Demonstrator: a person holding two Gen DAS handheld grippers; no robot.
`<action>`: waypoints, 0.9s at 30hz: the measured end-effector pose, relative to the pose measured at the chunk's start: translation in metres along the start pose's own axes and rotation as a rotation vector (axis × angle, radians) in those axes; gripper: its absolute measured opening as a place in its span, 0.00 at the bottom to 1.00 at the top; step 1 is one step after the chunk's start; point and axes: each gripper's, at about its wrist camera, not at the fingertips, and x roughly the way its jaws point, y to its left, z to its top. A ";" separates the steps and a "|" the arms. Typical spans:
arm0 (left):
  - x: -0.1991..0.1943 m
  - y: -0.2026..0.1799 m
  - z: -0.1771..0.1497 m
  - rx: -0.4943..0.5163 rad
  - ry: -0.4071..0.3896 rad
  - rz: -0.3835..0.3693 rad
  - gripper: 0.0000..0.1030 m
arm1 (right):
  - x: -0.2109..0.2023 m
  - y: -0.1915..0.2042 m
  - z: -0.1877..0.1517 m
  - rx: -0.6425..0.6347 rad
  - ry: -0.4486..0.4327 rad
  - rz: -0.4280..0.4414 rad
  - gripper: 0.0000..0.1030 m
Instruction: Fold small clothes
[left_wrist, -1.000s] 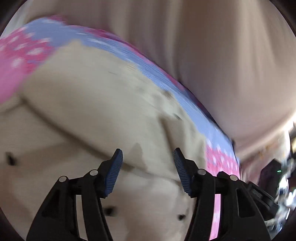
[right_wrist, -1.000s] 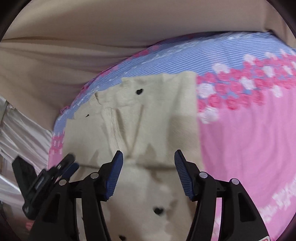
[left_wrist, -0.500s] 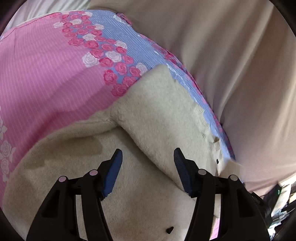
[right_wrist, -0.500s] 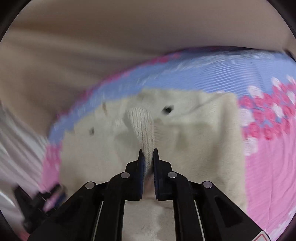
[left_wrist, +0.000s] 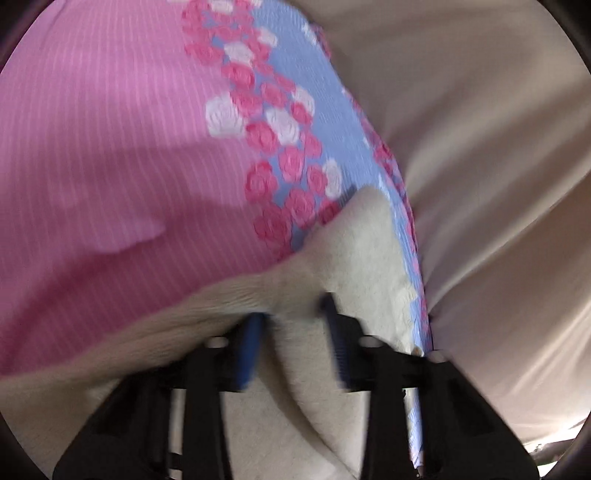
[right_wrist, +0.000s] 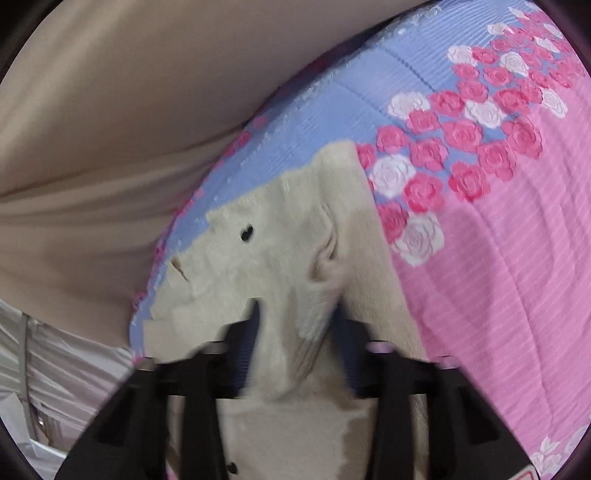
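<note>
Pink rose-printed bedspread (left_wrist: 110, 147) fills your view, with beige cloth (left_wrist: 480, 147) beyond its blue border. The cream knit cardigan (right_wrist: 280, 229) lies on it near that border. Your right gripper (right_wrist: 299, 332) pinches a raised fold of it. Your left gripper (left_wrist: 293, 332) has just been closing around another fold, but blur hides whether it grips.

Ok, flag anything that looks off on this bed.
The cream cardigan lies askew: instead of lying flat on the pink floral bedspread, it is bunched into a raised ridge pinched between the fingers of the right gripper. Nothing looks torn.
</note>
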 end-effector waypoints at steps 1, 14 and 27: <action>-0.001 0.003 0.000 0.004 0.001 0.001 0.20 | -0.007 0.002 0.003 -0.006 -0.030 0.006 0.07; 0.008 0.008 -0.001 0.075 0.044 0.040 0.16 | -0.054 0.041 -0.015 -0.179 -0.215 -0.309 0.28; 0.015 0.010 0.011 0.145 0.126 0.006 0.17 | 0.227 0.327 -0.081 -0.864 0.327 -0.036 0.51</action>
